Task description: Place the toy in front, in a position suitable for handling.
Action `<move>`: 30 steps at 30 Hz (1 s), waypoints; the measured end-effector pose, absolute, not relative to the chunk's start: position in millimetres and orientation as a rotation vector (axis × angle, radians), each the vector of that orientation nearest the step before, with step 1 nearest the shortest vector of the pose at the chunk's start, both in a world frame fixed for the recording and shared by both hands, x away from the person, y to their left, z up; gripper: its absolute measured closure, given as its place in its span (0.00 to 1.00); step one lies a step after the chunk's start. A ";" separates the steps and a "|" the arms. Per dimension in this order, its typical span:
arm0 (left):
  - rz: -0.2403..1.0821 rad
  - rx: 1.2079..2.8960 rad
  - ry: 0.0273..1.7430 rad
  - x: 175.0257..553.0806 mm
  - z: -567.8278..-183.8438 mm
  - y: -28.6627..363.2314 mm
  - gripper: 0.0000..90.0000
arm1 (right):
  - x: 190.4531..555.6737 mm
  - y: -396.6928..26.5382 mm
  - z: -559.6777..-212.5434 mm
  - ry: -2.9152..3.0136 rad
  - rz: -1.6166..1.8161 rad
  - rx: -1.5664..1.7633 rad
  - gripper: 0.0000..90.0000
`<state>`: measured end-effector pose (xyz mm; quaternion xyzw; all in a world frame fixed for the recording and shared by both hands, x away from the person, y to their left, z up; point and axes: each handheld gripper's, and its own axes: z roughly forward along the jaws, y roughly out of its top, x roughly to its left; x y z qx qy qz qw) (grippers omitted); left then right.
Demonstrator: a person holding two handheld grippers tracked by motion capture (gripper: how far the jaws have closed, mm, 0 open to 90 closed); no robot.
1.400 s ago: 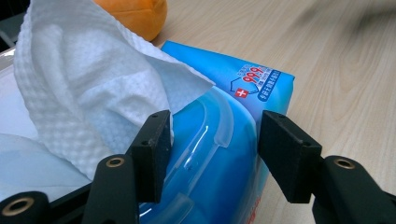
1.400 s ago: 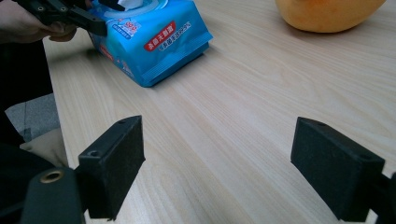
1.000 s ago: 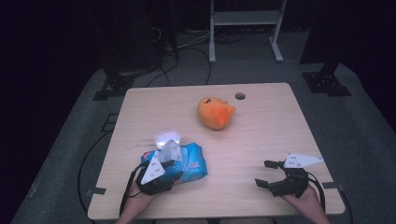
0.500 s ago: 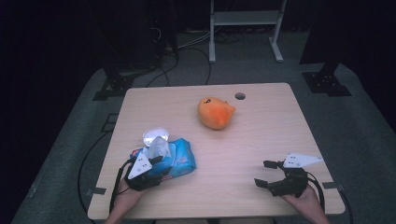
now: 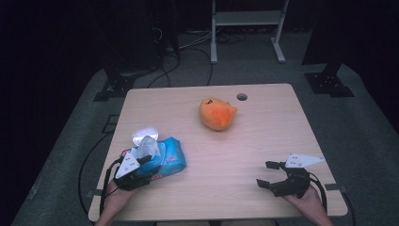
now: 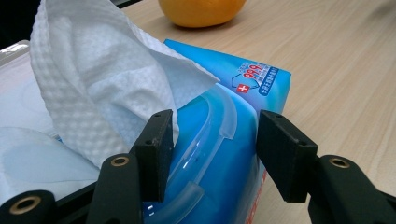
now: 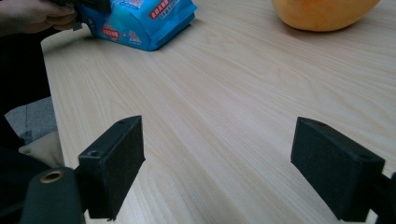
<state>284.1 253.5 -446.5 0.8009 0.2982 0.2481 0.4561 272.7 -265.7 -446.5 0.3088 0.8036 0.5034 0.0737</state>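
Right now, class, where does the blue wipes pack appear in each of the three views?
High view: wipes pack lies lower left on the table, at the left gripper.
Left gripper view: wipes pack sits centre, close up, between the open jaws.
Right gripper view: wipes pack lies top left, far off.
Shared landmark: the orange toy, beyond the pack.

My table [image 5: 263, 155] is pale wood with a small round hole [image 5: 242, 97] near its far edge. Grey carpet [image 5: 70, 141] lies under it, crossed by black cables [image 5: 181, 66]. Beyond stands a white metal rack [image 5: 247, 28] against a dark room.
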 end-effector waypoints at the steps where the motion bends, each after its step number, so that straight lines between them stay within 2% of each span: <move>1: 0.612 1.973 0.739 283.9 -446.6 254.5 0.51 | 273.1 -265.3 -447.1 2.412 1.508 0.929 0.18; 5: 0.613 1.955 0.746 283.3 -445.8 255.4 0.48 | 274.4 -262.5 -448.7 2.433 1.495 0.926 0.18; 6: 0.603 1.938 0.748 283.0 -444.6 255.6 0.43 | 275.0 -261.7 -448.7 2.434 1.497 0.924 0.18; 14: 0.578 1.886 0.712 274.8 -432.0 247.3 0.31 | 294.4 -253.0 -435.1 2.428 1.491 0.884 0.18; 23: 0.545 1.857 0.647 263.5 -418.0 224.4 0.22 | 329.3 -238.8 -404.2 2.399 1.487 0.806 0.18; 30: 0.523 1.866 0.611 260.1 -416.4 210.5 0.20 | 354.8 -226.1 -391.6 2.411 1.468 0.766 0.18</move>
